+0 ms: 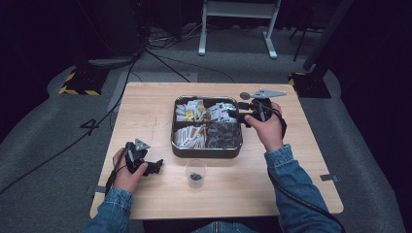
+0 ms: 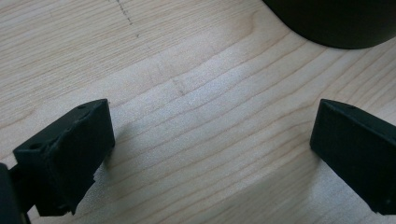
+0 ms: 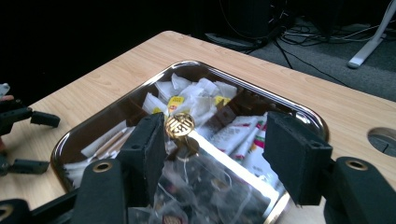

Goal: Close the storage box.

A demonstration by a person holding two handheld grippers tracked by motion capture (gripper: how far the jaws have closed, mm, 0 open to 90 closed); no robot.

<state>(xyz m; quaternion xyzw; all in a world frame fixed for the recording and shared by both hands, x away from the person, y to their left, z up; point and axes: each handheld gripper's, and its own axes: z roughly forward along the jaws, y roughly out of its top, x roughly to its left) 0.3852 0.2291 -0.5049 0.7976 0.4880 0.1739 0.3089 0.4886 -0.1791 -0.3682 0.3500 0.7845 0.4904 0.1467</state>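
Note:
A shiny metal tray (image 1: 206, 152) stands in the middle of the wooden table, split into compartments. It holds white sachets (image 1: 189, 110) and clear-wrapped bags (image 1: 223, 133). A gold knob (image 3: 180, 125) rises from the tray's (image 3: 243, 79) centre. My right gripper (image 1: 234, 114) hovers over the tray's right side, pointing left. In the right gripper view its jaws (image 3: 219, 144) stand open with nothing between them. My left gripper (image 1: 156, 166) rests on the table at the front left, and its jaws (image 2: 212, 149) are open over bare wood.
A small clear cup (image 1: 196, 172) with something dark at its bottom stands in front of the tray. A dark rounded edge (image 2: 336, 23) lies just beyond the left jaws. A round hole (image 3: 383, 140) sits in the tabletop behind the tray. Cables and stands cover the floor beyond.

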